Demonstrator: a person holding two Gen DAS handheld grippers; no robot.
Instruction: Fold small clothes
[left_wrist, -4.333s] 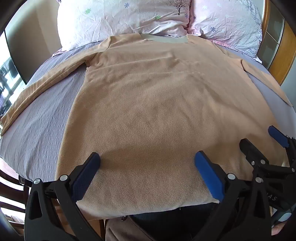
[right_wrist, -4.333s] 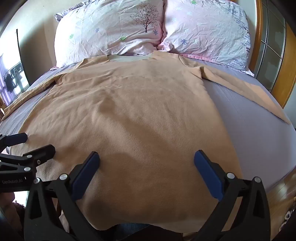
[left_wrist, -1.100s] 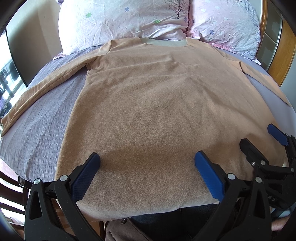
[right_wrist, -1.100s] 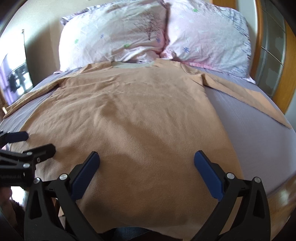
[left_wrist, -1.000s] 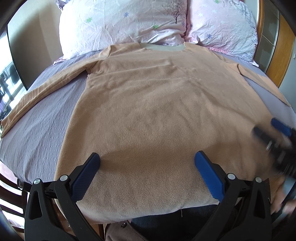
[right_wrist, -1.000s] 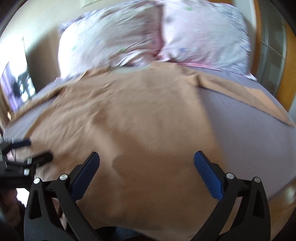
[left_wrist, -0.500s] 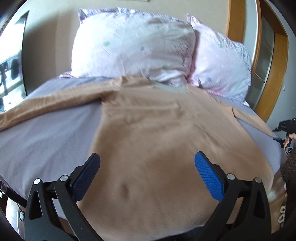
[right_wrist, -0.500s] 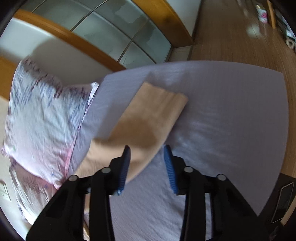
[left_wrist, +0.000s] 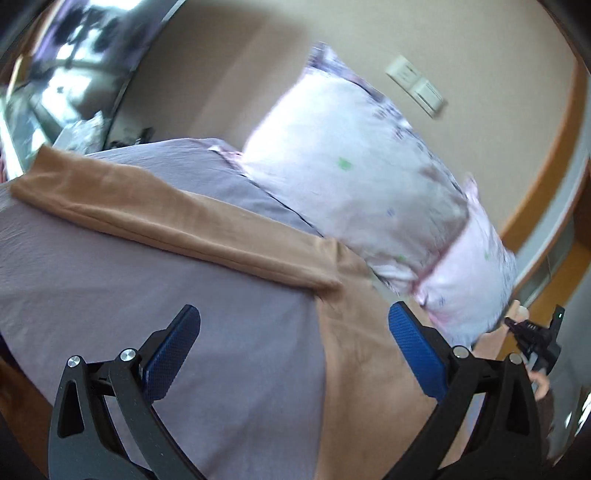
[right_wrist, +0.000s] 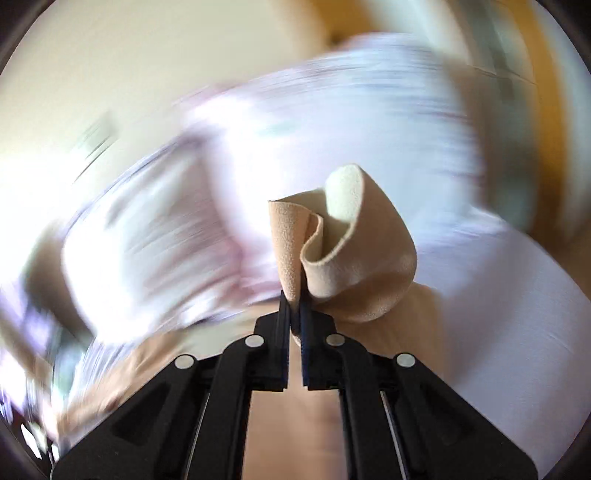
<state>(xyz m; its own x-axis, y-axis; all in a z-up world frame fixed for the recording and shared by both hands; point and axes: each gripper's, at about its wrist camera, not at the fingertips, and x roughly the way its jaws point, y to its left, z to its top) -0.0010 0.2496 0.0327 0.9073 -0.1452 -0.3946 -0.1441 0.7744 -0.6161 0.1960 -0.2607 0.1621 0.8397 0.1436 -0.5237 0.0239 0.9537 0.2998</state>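
L gripper (left_wrist: 293, 350): jaws wide apart, nothing btwn the blue pads, hanging over the bed (left_wrist: 110, 277). Directly ahead of it, purple-grey sheet on the left half, tan shirt (left_wrist: 362, 354) body on the right half, lying flat on the bed. Past that, the shirt's left sleeve (left_wrist: 147, 210) runs straight out across the sheet toward the far-left edge, flat, w/ a soft fold along its length. Beyond the sleeve, a pale floral pillow (left_wrist: 369, 177) leans at the head of the bed, touching the shirt's shoulder area. Wall switch plate (left_wrist: 415, 90) higher up on the beige wall. Far right edge of the left wrist view: a hand w/ the other gripper's black body, small and partly cut off.

R gripper (right_wrist: 294, 310): jaws pinched nearly together on the cuff end of the right sleeve (right_wrist: 354, 254), fabric curled up above the pads, pale inner side showing. Rest of the sleeve drops below toward the bed. Background heavily motion-blurred; pillow shapes and sheet only roughly readable.
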